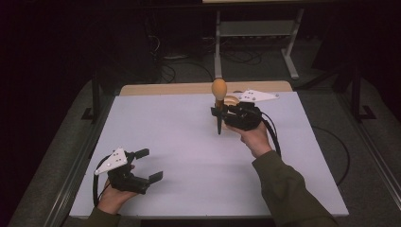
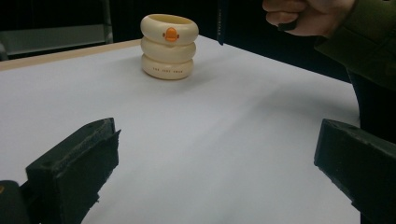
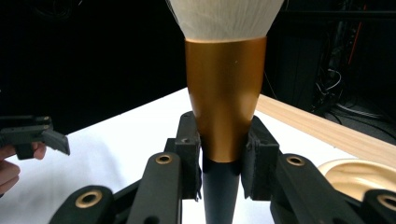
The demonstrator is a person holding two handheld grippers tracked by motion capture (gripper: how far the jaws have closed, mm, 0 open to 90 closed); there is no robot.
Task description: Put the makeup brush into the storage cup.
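A large makeup brush with a pale bristle head, a copper ferrule and a black handle stands upright above the white table. My right gripper is shut on it where the ferrule meets the handle; its pads press both sides. A cream holder of stacked rings with an orange mark stands at the far side of the table, just behind the right gripper. My left gripper rests near the front left, jaws wide open and empty.
A wooden strip runs along the table's far edge. Beyond it are a metal stand and cables on a dark floor. The brush's black handle tip hangs above the table near the holder.
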